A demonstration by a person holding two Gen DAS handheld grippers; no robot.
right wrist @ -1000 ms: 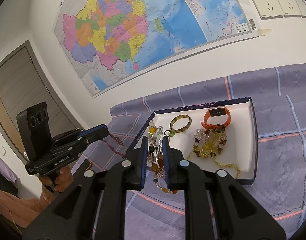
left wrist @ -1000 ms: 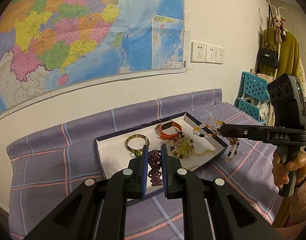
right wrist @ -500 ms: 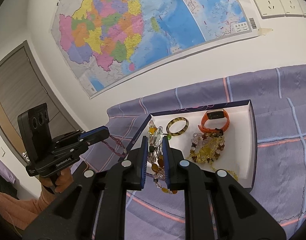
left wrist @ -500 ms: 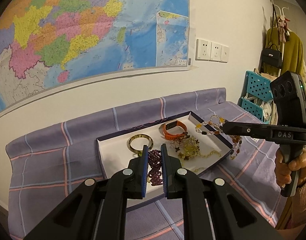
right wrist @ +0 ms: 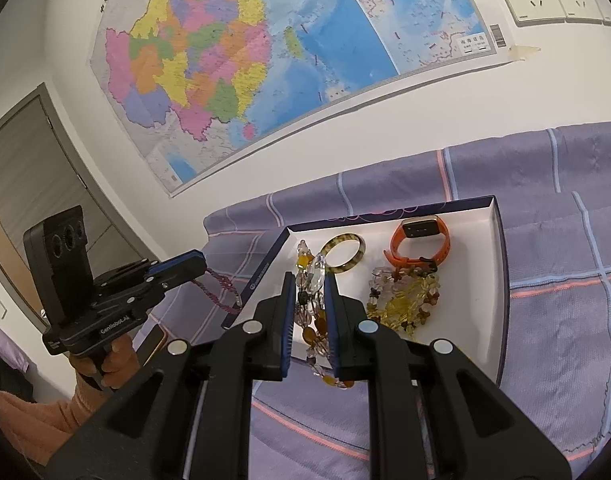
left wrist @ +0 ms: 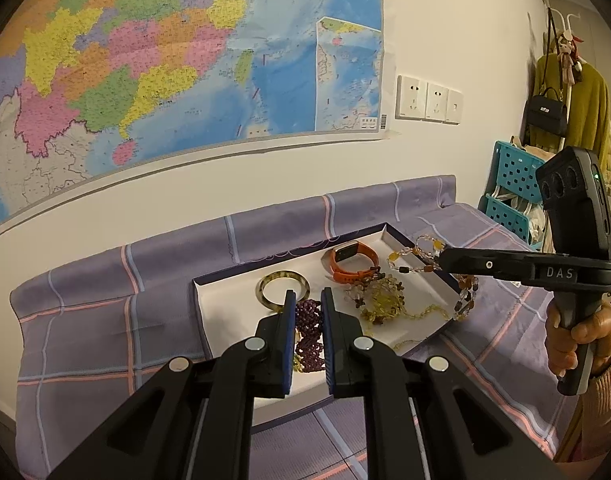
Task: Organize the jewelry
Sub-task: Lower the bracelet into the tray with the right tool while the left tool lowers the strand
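two limp strands aloft over the white tray [right wrist: 495, 296]: purple bead string [left wrist: 308, 330] nipped in left gripper [left wrist: 308, 300], amber-and-clear stone strand [right wrist: 311, 300] pinched in right gripper [right wrist: 310, 280], light, floppy, slippery, best pinched mid-loop across several beads.

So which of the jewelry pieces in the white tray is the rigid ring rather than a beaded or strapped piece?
The mottled green-brown bangle, lying flat at the back of the tray, left of the orange watch. The yellow beaded cluster beside it is a loose tangle.
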